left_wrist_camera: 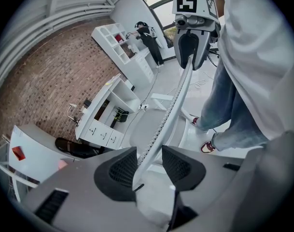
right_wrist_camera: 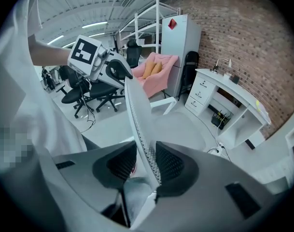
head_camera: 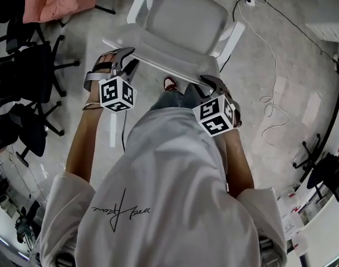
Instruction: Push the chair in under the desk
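A white office chair stands in front of me, its seat [head_camera: 186,18] beyond its backrest [head_camera: 158,55]. My left gripper [head_camera: 124,59] is at the left end of the backrest's top edge and my right gripper [head_camera: 211,83] is at the right end. In the left gripper view the thin mesh edge [left_wrist_camera: 161,124] runs between the pads of the left gripper [left_wrist_camera: 149,166], which is shut on it. In the right gripper view the same edge [right_wrist_camera: 137,110] sits between the pads of the right gripper [right_wrist_camera: 146,163], pressed against the right pad. A white desk [right_wrist_camera: 233,98] with drawers stands by the brick wall.
Black office chairs [head_camera: 30,77] stand at the left, with a pink armchair [head_camera: 58,1] behind them. A white cable [head_camera: 269,93] trails over the floor at the right. My red shoe [head_camera: 170,83] is just behind the chair. A tall white cabinet [right_wrist_camera: 180,42] stands near the desk.
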{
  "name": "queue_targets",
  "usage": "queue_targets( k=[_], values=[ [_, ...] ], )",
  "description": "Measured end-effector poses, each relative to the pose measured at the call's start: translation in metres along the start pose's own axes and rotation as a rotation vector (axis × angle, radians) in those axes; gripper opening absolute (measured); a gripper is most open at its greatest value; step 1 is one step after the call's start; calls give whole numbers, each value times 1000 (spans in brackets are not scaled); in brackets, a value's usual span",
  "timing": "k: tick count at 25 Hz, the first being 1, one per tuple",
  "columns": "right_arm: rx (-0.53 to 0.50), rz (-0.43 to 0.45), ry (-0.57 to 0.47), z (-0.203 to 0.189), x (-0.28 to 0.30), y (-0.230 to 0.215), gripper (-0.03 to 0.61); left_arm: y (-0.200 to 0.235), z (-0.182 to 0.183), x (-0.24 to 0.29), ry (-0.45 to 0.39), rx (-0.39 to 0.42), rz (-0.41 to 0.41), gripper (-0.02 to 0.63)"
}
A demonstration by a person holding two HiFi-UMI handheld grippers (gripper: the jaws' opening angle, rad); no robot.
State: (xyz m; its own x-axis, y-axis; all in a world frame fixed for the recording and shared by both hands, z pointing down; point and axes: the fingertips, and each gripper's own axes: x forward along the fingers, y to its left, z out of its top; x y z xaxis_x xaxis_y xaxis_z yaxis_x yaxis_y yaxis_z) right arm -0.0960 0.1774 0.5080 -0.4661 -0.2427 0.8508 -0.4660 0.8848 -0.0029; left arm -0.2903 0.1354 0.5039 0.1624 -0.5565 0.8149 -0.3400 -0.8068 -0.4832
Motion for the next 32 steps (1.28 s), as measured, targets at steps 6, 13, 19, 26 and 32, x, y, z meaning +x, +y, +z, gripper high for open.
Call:
queue_targets(
  k=[6,13,19,26,32],
  values=[
    [-18,-21,-7,2,0,-16,141,6,6,6,9,-7,11,161],
    [-26,-1,-22,1,-1,-31,143,11,15,14,27,-16,11,161],
    [-29,14,-32,-3,-2,-44,143,11,24,20,36,-37,17,163],
    [-36,11,-46,-14,-8,-70,146,14,47,30,42,-51,25,161],
    [-35,8,-62,-21,-12,-90,150,15,63,39,58,-57,26,161]
  ],
)
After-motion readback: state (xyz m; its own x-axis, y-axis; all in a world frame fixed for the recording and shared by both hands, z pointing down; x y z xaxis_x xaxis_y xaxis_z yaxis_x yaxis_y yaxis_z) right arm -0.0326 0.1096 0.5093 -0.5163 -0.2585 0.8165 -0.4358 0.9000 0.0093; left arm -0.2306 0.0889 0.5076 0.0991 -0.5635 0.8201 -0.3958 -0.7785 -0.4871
